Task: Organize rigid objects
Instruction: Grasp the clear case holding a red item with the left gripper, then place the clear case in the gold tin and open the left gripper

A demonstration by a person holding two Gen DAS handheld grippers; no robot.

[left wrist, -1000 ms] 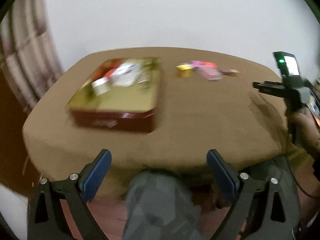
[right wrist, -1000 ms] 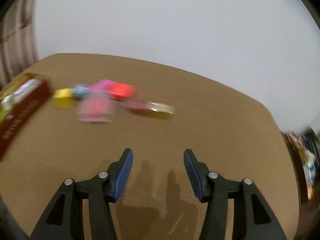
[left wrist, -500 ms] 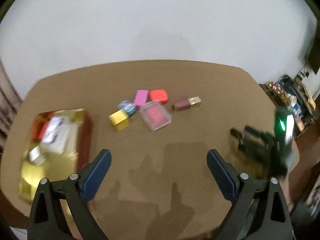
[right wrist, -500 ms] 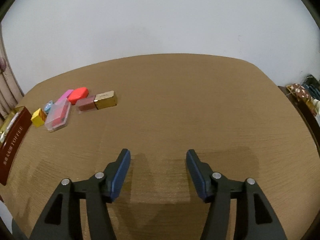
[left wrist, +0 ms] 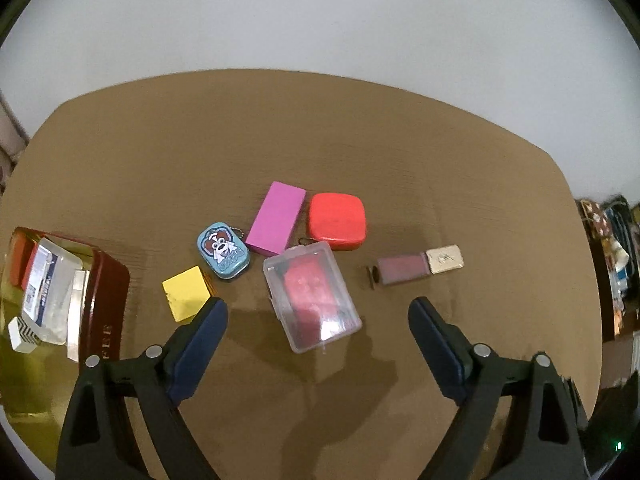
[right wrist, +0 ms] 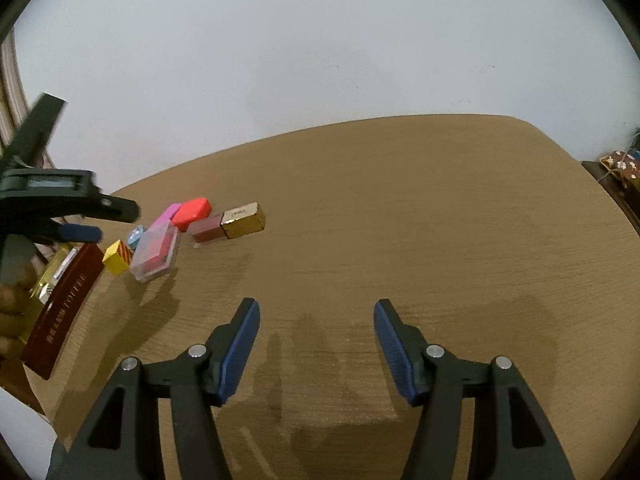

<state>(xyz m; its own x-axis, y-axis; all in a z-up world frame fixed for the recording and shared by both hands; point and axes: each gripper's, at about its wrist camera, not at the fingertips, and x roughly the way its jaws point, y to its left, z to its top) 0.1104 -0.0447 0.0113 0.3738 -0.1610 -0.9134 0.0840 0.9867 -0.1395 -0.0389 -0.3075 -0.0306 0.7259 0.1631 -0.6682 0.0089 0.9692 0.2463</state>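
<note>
Small items lie grouped on the brown table: a yellow cube, a blue dog-print tin, a magenta box, a red rounded case, a clear plastic box with red contents, and a maroon-and-gold tube. My left gripper hovers over the group pointing steeply down; its jaws are wide and closing, with the clear box below them, untouched. My right gripper stands open over bare table, right of the group, holding nothing.
A dark red tin with a gold inside sits at the table's left, holding a white card box and other small packs. A hand shows at the left edge of the right wrist view. Cluttered shelves stand beyond the table's right edge.
My left gripper swung from the near table edge by the tin to above the group of items and tilted down. The right gripper's view rolled, then held still, and its jaws widened a little.
</note>
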